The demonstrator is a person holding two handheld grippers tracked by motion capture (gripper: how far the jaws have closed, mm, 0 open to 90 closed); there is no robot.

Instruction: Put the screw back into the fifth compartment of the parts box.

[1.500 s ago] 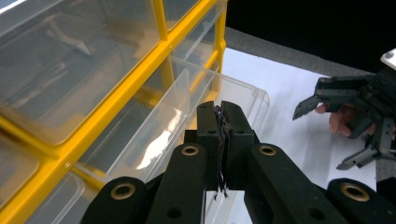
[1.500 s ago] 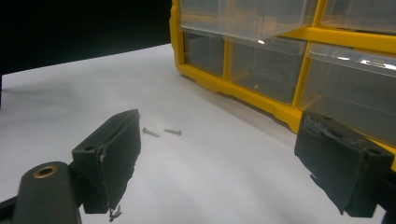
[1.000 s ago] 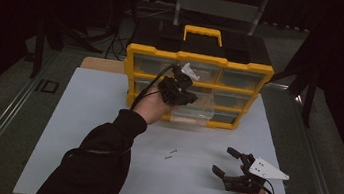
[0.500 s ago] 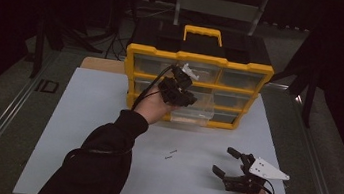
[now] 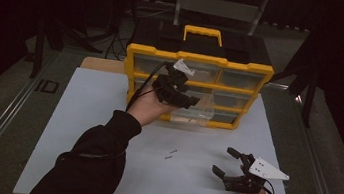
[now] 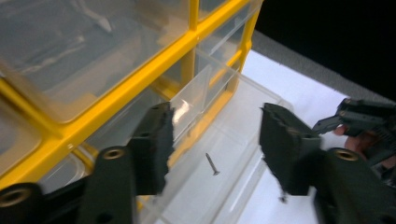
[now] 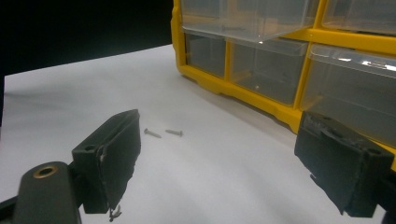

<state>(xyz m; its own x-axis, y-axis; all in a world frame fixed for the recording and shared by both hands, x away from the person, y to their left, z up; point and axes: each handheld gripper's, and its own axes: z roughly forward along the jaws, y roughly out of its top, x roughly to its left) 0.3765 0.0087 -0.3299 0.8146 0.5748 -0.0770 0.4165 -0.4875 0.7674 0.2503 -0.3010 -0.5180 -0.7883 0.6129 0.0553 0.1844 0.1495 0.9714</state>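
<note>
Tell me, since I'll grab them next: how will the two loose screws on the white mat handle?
The screws look tiny and thin, so probably light and hard to pinch off the flat white mat. Lying on their sides, they may roll or skid when nudged.

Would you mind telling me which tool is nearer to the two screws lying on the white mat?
Right. The right tool rests on the mat beside the two screws; the left tool is up at the open drawer.

We see one small dark screw (image 6: 213, 165) lying flat inside the clear plastic drawer (image 6: 243, 140), pulled out from the yellow organizer (image 5: 200, 60).
</note>
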